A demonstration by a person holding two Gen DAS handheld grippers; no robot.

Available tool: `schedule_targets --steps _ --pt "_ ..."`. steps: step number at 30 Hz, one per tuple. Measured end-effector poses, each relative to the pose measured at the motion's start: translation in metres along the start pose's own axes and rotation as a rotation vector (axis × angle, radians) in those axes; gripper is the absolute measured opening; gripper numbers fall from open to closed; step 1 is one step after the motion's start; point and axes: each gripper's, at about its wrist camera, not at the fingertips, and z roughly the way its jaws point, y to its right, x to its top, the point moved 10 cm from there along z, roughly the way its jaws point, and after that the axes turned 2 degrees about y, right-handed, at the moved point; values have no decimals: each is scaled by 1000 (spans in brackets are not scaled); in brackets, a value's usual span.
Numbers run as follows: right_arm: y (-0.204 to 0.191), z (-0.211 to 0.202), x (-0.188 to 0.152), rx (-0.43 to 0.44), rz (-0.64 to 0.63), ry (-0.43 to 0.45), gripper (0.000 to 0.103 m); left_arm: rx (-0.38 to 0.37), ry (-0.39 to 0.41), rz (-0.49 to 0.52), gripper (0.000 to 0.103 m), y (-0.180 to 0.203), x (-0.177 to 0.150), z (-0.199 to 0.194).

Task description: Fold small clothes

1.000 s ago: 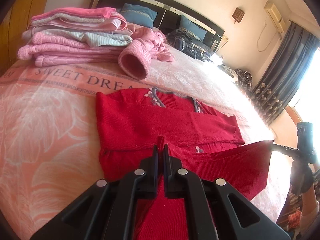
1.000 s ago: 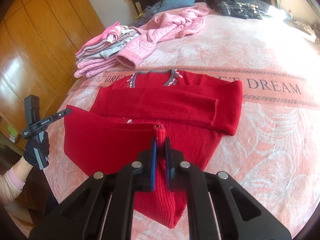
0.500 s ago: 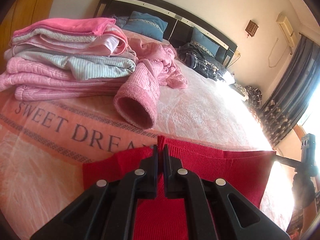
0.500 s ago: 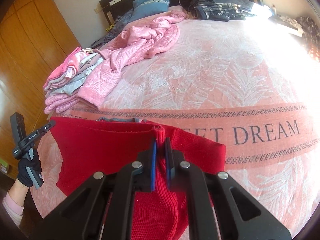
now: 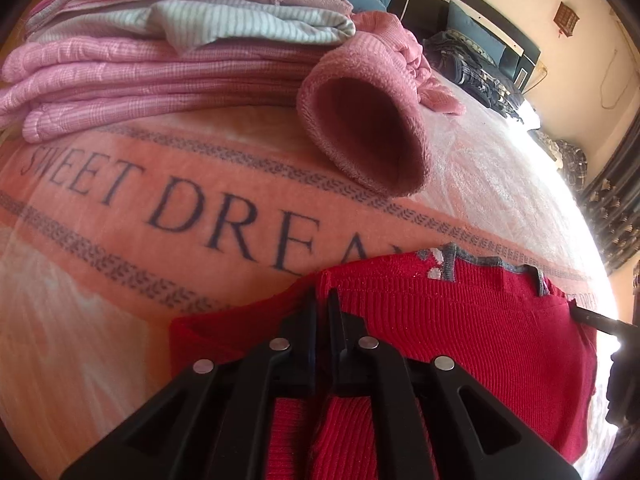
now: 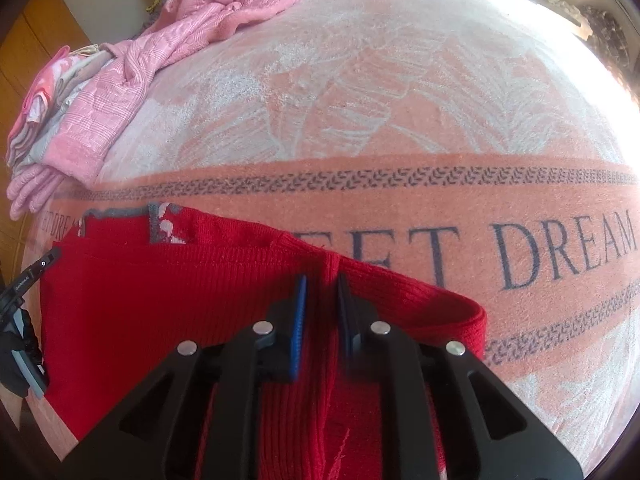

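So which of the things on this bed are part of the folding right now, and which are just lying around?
In the job:
red sweater
left gripper
right gripper

Lying about:
folded stack
loose pink garment
dark clothes by the headboard
blue pillows

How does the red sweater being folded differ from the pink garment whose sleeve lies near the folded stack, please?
The red sweater is a fine rib knit with grey neckline trim; the pink garment is fleecy and plain. The red sweater lies flat, folded over itself; the pink garment sprawls crumpled, its cuff gaping open. The left gripper is shut on the sweater's edge, the right gripper slightly open around it; nothing touches the pink garment. Both rest on the blanket.
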Motion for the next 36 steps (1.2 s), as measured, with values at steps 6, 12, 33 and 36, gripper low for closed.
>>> schedule_targets --steps 6,12,33,36 --pt "-1 -73 -35 156 35 53 40 8 95 47 11 8 -5 -71" --pt "-6 -91 -142 175 -62 -90 42 -60 5 140 26 38 -66 -97" --pt "5 -90 -211 144 -4 -209 6 -23 -105 126 34 37 -127 -83" --pt "1 -104 -206 126 -14 -169 19 -31 -109 123 34 44 -130 -95"
